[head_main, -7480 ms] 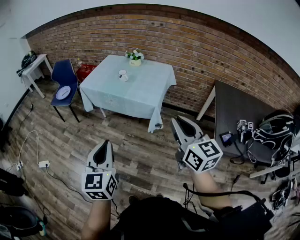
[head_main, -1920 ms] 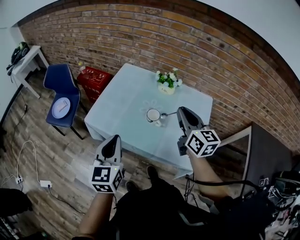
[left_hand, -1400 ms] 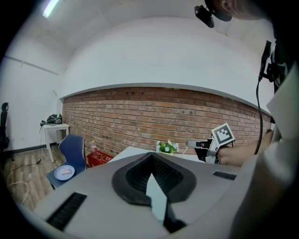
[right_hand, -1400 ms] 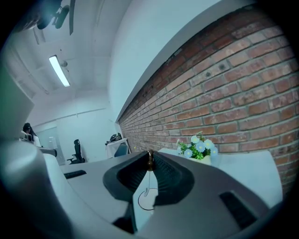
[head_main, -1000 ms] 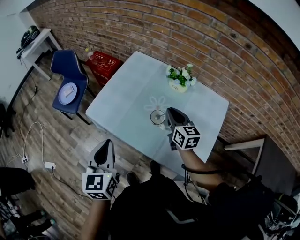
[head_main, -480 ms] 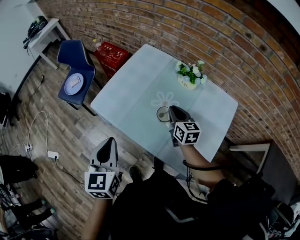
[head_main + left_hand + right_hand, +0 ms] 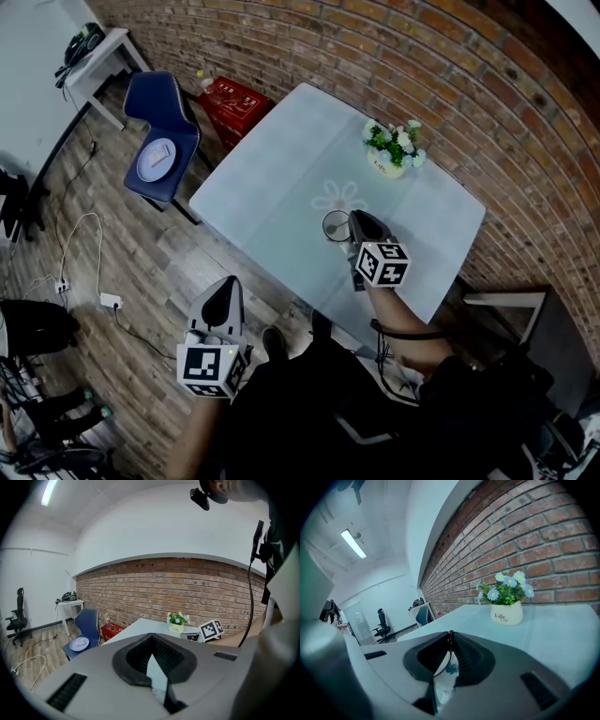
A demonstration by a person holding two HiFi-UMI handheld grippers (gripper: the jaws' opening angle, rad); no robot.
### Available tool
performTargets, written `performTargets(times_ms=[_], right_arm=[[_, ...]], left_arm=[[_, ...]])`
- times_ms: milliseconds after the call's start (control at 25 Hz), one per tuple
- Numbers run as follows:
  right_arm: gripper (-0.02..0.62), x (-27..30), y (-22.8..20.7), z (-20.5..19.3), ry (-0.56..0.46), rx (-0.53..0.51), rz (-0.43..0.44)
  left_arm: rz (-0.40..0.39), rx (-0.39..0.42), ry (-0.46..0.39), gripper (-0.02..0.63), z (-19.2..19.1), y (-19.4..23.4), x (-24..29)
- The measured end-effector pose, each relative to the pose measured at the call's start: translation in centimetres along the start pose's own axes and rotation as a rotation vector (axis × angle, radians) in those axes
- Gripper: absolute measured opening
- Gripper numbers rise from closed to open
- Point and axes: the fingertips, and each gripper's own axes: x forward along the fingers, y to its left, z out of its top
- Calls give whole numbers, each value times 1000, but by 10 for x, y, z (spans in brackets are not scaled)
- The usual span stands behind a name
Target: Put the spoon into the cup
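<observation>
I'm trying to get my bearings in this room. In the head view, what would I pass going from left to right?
white side table → blue chair → red crate → cup → flower pot

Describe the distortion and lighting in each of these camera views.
Head view: fisheye bows the brick wall, lighting even. Left gripper view: black round vignette, ceiling light blown out. Right gripper view: bluish cast, flower pot sharp, foreground soft.
</observation>
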Motion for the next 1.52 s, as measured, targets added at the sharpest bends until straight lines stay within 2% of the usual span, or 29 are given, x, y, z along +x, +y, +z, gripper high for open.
performTargets(times_ms=[240, 400, 440, 520, 720, 880, 1080, 1240, 1520], right_arm=[[51, 0, -3, -1, 12, 4, 4], [52, 1, -7, -2, 18, -33, -6], [65, 3, -7, -2, 23, -42, -12], [155, 3, -9, -2, 29, -48, -29], [183, -8, -1, 12, 1, -51, -57], [181, -30, 7, 24, -23, -69, -82], [178, -66, 23, 44, -101, -65, -129], [123, -101, 34, 57, -141, -85, -164], [60, -160, 74, 84, -235, -69, -181]], left_arm=[[-6, 0, 13, 9, -6, -3, -2], [-18, 1, 17, 9, -9, -6, -5], [-18, -5, 14, 9, -8, -4, -6], [-22, -10, 1, 9, -4, 0, -8], [-53, 3, -26, 9, 3, 9, -14], [-98, 0, -51, 9, 7, 10, -13], [-197, -6, -72, 9, 11, 5, -10], [-294, 7, -93, 9, 16, -6, -2], [-377, 21, -128, 9, 27, -2, 2]])
